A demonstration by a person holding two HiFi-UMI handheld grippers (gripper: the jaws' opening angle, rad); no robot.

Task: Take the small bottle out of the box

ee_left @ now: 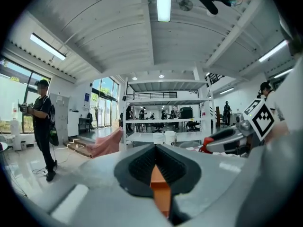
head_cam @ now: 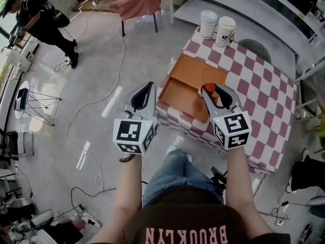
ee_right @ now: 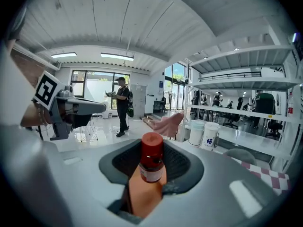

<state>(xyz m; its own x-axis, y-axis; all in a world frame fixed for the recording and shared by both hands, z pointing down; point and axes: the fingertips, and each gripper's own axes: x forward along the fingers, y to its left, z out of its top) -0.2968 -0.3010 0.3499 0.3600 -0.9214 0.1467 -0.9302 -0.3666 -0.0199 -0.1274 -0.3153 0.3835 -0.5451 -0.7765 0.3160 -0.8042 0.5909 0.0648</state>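
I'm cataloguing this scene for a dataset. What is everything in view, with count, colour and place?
small bottle: one, red cap, between the right gripper's jaws
box: one, brown, open, on the table's near-left corner
table: one, red-and-white checked cloth, ahead of the person
cups: two, white, lidded, on the table's far corner
chair: one, grey, beyond the table
cloth: one, pink, draped over furniture, far across the floor
bystander: one, in black, standing far left
cables: several, white and black, on the floor
left gripper: one, grey, jaws together, empty, left of the box
right gripper: one, grey, closed on the small bottle
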